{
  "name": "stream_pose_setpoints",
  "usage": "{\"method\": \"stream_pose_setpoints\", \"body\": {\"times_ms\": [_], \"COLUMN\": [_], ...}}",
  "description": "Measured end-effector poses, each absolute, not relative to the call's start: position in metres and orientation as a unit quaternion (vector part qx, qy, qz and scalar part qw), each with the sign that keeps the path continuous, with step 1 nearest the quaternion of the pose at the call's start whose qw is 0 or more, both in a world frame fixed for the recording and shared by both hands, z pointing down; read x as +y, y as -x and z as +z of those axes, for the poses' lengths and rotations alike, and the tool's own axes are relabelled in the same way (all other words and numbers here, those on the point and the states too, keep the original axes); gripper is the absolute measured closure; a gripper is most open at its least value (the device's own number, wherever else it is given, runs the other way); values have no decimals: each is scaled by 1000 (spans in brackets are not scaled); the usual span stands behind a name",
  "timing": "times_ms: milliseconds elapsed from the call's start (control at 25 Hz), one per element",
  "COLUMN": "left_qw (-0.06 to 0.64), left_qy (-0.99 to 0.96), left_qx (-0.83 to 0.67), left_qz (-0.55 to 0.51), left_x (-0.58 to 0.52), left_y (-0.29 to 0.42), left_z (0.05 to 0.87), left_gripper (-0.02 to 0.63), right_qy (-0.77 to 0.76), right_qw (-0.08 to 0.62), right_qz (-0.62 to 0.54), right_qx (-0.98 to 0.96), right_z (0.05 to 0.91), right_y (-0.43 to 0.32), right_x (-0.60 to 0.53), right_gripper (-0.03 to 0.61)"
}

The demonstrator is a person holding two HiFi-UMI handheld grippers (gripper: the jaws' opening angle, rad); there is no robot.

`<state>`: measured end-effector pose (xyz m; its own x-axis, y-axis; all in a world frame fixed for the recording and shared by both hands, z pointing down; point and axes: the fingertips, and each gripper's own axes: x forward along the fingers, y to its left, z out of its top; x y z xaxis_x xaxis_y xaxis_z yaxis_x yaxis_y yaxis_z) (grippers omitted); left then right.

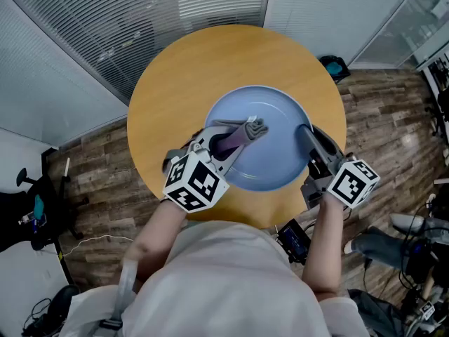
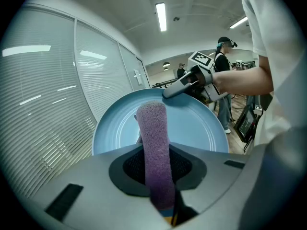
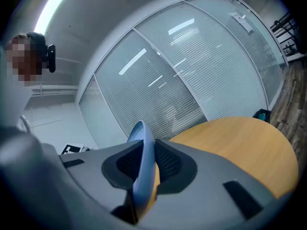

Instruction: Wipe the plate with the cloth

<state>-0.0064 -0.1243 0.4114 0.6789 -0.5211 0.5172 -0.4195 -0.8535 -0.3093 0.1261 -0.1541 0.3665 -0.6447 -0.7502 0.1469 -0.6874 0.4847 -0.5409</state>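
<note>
Left tool (image 2: 156,174) clamps a purple cloth (image 2: 152,128) over the blue plate (image 2: 196,123), whose rim the right tool (image 3: 144,164) grips.

Left tool (image 1: 254,128) pinching cloth (image 2: 153,138); right tool (image 1: 303,130) clamped on plate (image 1: 277,111) rim; elbows seemingly bent.

Your bench (image 1: 175,83) is a round one with a smooth, honey-coloured wooden top. It stands on a floor (image 1: 91,167) of dark, wood-look planks. Over the top, a little toward your side and your right, is the round pale-blue plate (image 1: 273,111), wholly inside the bench's outline. It looks tipped rather than flat, its hollow facing up and toward your left. From these views you cannot tell whether its underside rests on the wood or hangs just clear of it. Round the plate the wood shows as a broad crescent at the far side and left, and a narrower strip along the near edge.
</note>
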Motion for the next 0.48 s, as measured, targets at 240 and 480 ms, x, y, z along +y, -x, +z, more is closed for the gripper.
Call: {"method": "stream_pose_setpoints", "body": {"times_ms": [240,480], "left_qw": [107,121], "left_qy": [906,907], "left_qx": [249,237], "left_qz": [-325,-327], "left_x": [-122,-122], "left_y": [-7,-21], "left_z": [412,406], "left_gripper": [535,535], "right_qy": [414,411], "right_qw": [52,53], "right_qz": [-289,-288], "right_qx": [861,863], "right_z": [368,365], "right_y": [-126,-124], "right_x": [-154,-155], "right_gripper": [512,511]}}
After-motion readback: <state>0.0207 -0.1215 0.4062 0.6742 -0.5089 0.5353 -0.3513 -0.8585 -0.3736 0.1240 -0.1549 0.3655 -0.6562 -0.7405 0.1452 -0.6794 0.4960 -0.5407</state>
